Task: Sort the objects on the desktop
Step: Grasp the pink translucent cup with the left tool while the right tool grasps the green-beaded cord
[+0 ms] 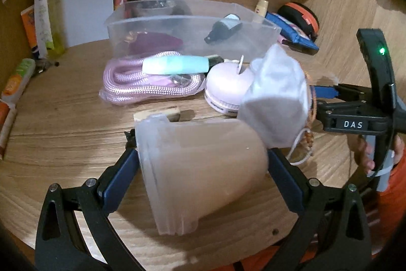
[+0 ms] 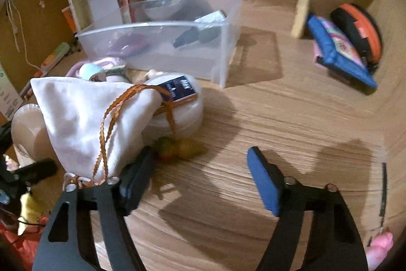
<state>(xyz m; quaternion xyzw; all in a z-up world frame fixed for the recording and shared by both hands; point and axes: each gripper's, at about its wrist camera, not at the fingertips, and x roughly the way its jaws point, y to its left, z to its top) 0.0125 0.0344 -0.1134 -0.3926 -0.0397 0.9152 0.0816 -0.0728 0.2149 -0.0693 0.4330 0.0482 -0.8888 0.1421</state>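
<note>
Bagging up: your left gripper [image 1: 203, 166] clamps the frosted cup [image 1: 200, 174] above the surface [image 1: 63, 123].
Keep the spread, empty right gripper [image 2: 200, 179] clear of the white pouch [image 2: 83, 116]; pinch its cord.

The left tongs [image 1: 203, 164] clamp a frosted plastic cup [image 1: 200, 174] lying sideways above the wooden tabletop [image 1: 63, 131]. A white cloth pouch [image 1: 276, 98] hangs at the right tongs [image 1: 330, 98], near the clear bin [image 1: 187, 29].
</note>
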